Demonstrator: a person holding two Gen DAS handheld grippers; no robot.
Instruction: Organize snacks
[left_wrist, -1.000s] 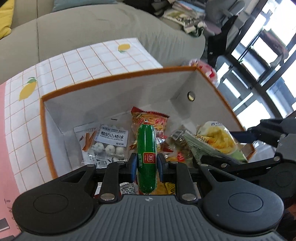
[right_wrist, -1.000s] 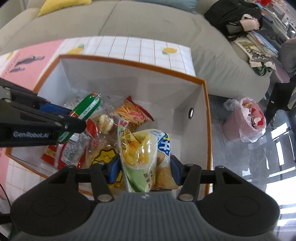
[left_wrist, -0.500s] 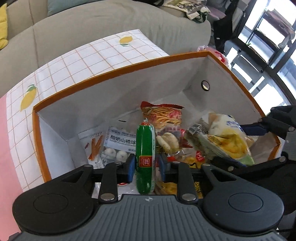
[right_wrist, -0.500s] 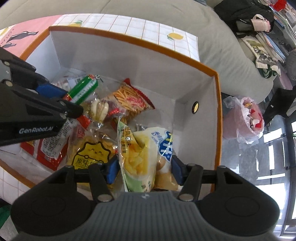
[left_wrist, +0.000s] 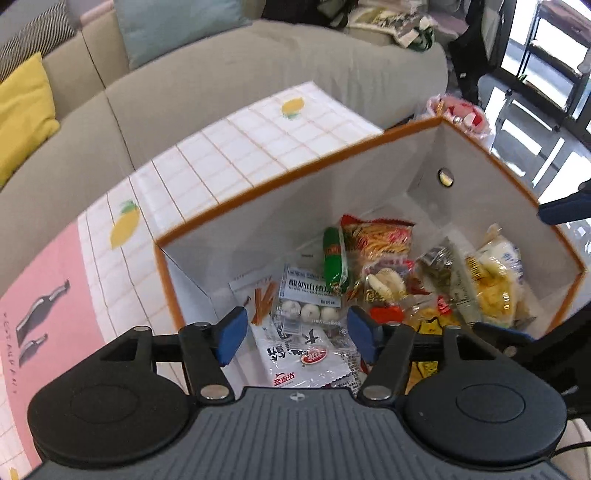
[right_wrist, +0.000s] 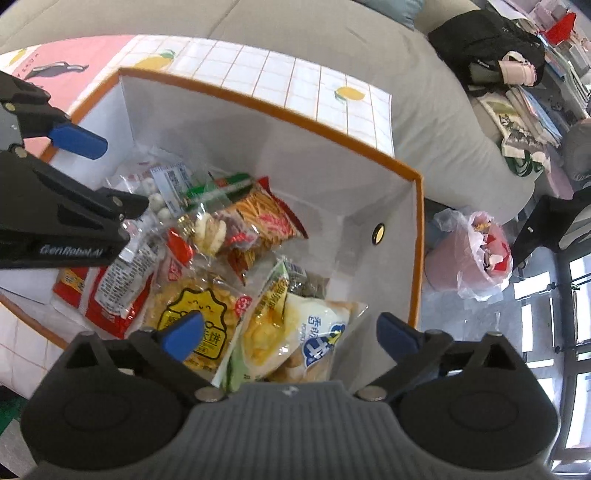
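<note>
A white fabric box with an orange rim (left_wrist: 295, 173) (right_wrist: 280, 110) holds several snack packs. The green sausage (left_wrist: 335, 263) (right_wrist: 218, 187) lies loose inside, beside a red pack of sticks (left_wrist: 376, 236). My left gripper (left_wrist: 297, 334) hovers over the box, jaws opening, nothing between its blue pads. The yellow-and-white chip bag (right_wrist: 291, 332) (left_wrist: 491, 280) rests in the box's near right corner. My right gripper (right_wrist: 290, 334) is above it, jaws opening wide, pads off the bag.
The box stands on a table with a white lemon-print cloth (left_wrist: 229, 158) and a pink mat (left_wrist: 40, 295). A grey sofa (left_wrist: 184, 85) runs behind it. A pink bin lined with a plastic bag (right_wrist: 476, 251) sits on the floor at the right.
Both grippers have let go: the sausage dropped from the left into the box, the chip bag from the right. Both jaws spread apart and both hands drew back upward a little.
</note>
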